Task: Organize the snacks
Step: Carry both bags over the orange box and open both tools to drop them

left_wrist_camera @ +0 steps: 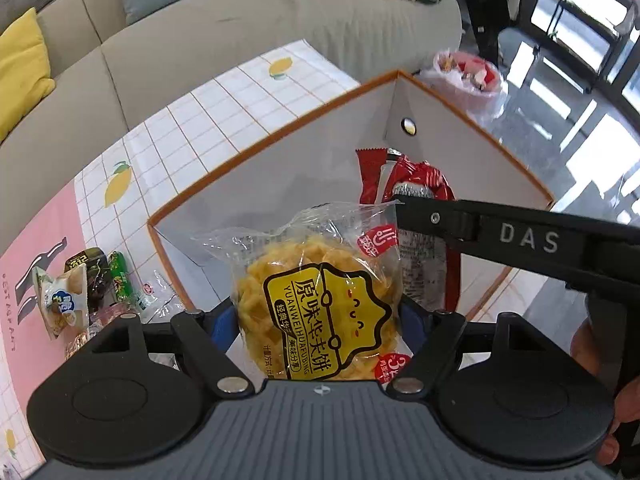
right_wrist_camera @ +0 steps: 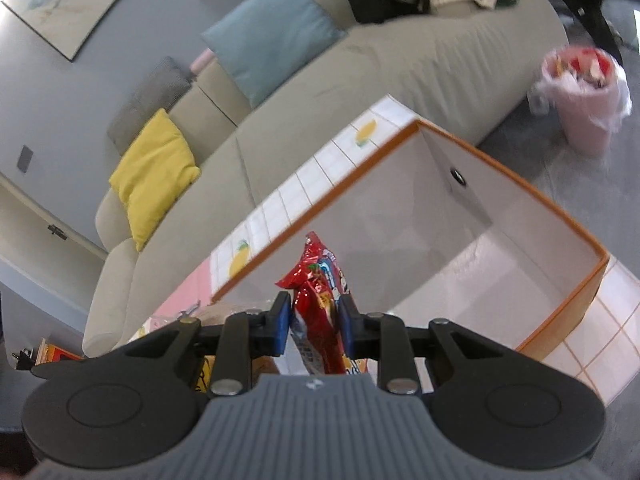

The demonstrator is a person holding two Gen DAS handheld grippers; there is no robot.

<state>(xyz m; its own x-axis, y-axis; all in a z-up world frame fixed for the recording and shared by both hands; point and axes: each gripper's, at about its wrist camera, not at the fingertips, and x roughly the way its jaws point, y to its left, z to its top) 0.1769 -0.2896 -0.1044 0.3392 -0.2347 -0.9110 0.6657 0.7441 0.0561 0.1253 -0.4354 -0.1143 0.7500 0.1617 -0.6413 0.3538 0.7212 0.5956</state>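
Left wrist view shows the left gripper [left_wrist_camera: 320, 316] pinching the yellow waffle packet [left_wrist_camera: 320, 312] at frame centre above the orange-rimmed box [left_wrist_camera: 472, 208], beside the right gripper [right_wrist_camera: 314, 320] clamping the red snack bag [right_wrist_camera: 320, 304]; crowded together, they could collide or snag.

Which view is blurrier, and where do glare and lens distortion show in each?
Right wrist view: blurrier, the bin smeared, the sofa bowed by the fisheye. Left wrist view: sharper; window glare streaks the glossy floor, the waffle packet film shines, and the box rim bends.
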